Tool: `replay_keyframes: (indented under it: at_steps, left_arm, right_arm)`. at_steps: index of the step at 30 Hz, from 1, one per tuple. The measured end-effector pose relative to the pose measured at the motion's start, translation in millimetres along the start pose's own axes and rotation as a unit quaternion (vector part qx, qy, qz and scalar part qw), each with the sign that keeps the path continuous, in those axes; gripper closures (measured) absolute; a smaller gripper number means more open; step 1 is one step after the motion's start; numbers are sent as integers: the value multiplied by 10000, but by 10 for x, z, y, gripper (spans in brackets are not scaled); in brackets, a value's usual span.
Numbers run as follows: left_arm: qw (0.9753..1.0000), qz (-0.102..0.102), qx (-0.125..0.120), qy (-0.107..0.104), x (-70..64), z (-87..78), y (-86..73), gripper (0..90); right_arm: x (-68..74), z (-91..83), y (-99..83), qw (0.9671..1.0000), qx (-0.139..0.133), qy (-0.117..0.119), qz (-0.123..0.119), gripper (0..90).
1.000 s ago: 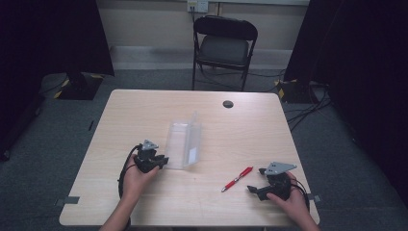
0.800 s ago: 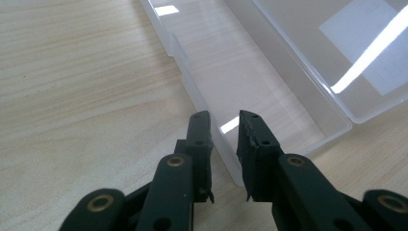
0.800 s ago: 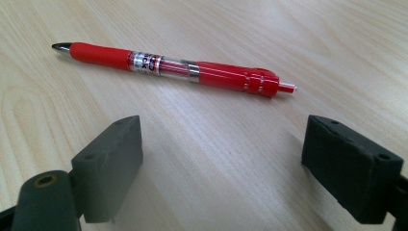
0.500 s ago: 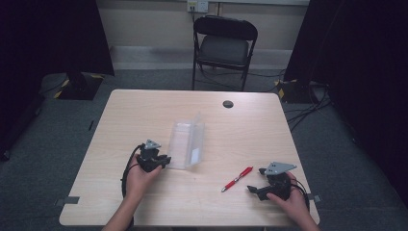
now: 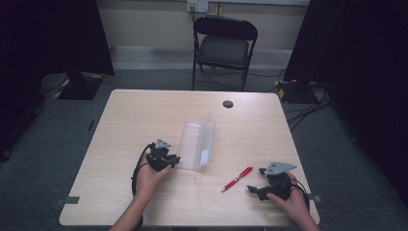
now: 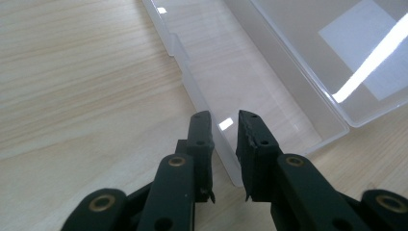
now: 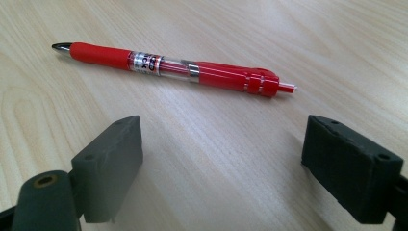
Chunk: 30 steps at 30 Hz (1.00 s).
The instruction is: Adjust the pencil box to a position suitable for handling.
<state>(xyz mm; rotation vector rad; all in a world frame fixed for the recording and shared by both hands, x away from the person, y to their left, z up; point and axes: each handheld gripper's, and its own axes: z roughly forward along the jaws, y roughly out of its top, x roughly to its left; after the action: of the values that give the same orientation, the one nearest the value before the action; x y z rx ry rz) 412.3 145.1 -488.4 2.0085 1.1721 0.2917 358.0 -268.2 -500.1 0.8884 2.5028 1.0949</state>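
A clear plastic box (image 5: pixel 196 139) lies open in the middle of the table, its lid propped up along the right side. My left gripper (image 5: pixel 174 160) is at the box's near left corner. In the left gripper view the jaws of the left gripper (image 6: pixel 223 120) stand narrowly on either side of the thin front wall of the box (image 6: pixel 269 77), shut on it. A red pen (image 5: pixel 237 178) lies on the table to the right of the box. My right gripper (image 5: pixel 256 180) sits just right of the pen, open; the pen (image 7: pixel 178 70) lies crosswise beyond the right gripper (image 7: pixel 223 139).
The wooden table (image 5: pixel 130 120) has a black round cable hole (image 5: pixel 228 104) near its far edge. A black folding chair (image 5: pixel 224 45) stands behind the table. Cables lie on the floor (image 5: pixel 312 101) at the right.
My left gripper has slid a little to the right, up to the box's corner. The right gripper and the pen have stayed put.
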Motion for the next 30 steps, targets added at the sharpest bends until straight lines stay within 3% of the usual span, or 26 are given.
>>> replay_keyframes:
  at_steps: [17, 30]
  left_arm:
    - [9999, 135, 7, -103, -199, 181, 117, 781]
    - [9995, 237, 33, -203, -234, 243, 167, 793]
  right_arm:
    - [2, -1, 1, 10000, 5, -5, 15, 136]
    - [2, -1, 1, 10000, 4, -6, 17, 136]
